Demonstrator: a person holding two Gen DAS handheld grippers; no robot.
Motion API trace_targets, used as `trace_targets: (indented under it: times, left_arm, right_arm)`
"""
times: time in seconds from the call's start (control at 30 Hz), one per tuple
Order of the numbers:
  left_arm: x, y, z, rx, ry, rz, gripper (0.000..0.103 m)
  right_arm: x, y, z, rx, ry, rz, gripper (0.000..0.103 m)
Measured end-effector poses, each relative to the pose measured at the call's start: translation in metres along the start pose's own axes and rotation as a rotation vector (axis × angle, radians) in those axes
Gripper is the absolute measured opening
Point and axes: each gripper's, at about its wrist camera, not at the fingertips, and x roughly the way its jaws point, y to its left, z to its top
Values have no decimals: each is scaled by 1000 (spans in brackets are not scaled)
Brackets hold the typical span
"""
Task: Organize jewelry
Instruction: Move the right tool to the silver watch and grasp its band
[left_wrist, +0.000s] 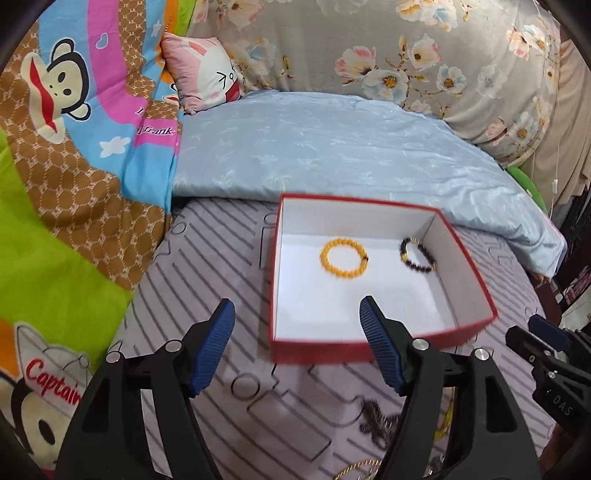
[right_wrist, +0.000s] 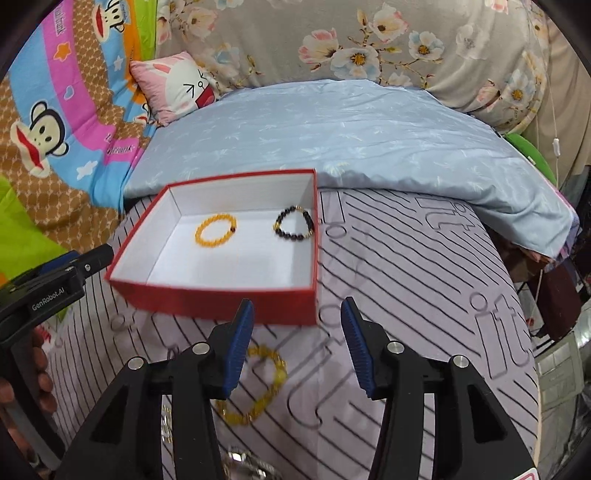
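Inside the red box (right_wrist: 221, 299) lie the orange bracelet (right_wrist: 215, 229) and the dark bracelet (right_wrist: 294, 223), well apart. Nearer than the box, an amber bracelet (right_wrist: 258, 384) lies on the bed under the right gripper (right_wrist: 297, 350). Its jaws stand wide and empty; the operator should lower them astride the beads. The left gripper (left_wrist: 297, 347), tilted downward at the box's near wall, also gapes empty.

A bed covered by a pale lilac sheet with dark stripes and outlined letters (right_wrist: 424, 295) carries an open red cardboard box with a white inside (right_wrist: 221, 299). Near the box's front wall, a translucent yellow beaded bracelet (right_wrist: 258, 387) lies directly on the sheet. A folded light-blue quilt (right_wrist: 351, 129) rests behind the box, with a pink rabbit cushion (right_wrist: 173, 86) beyond it.
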Motion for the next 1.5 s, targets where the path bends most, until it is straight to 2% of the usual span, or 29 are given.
trace_targets:
  times: [0.13,0.33,0.73,1.13,1.37,1.43,1.5]
  left_arm:
    - [-9,4,-20,-22,42,-15,68]
    - [-20,2,-53,1,90,-17,68]
    - [-24,-7,-113,51,209,-58,68]
    - [-26,-4,-126,53,232,-57,67]
    - [-27,-1,-128,49,241,-56,67]
    - [-26,0,-129,46,244,-58,67]
    - [-25,1,-129,41,249,-63,67]
  right_arm:
    - [-14,1,-22,-8,22,2,49]
    - [-27,4,-54,-10,60,14,49]
    - [-29,5,-103,1,150,36,47]
    - [-11,17,-107,-35,183,92,46]
    - [7,24,-106,-72,204,96,46]
    - [11,23,-106,-65,208,110,44]
    - [14,22,-106,-57,211,133,38]
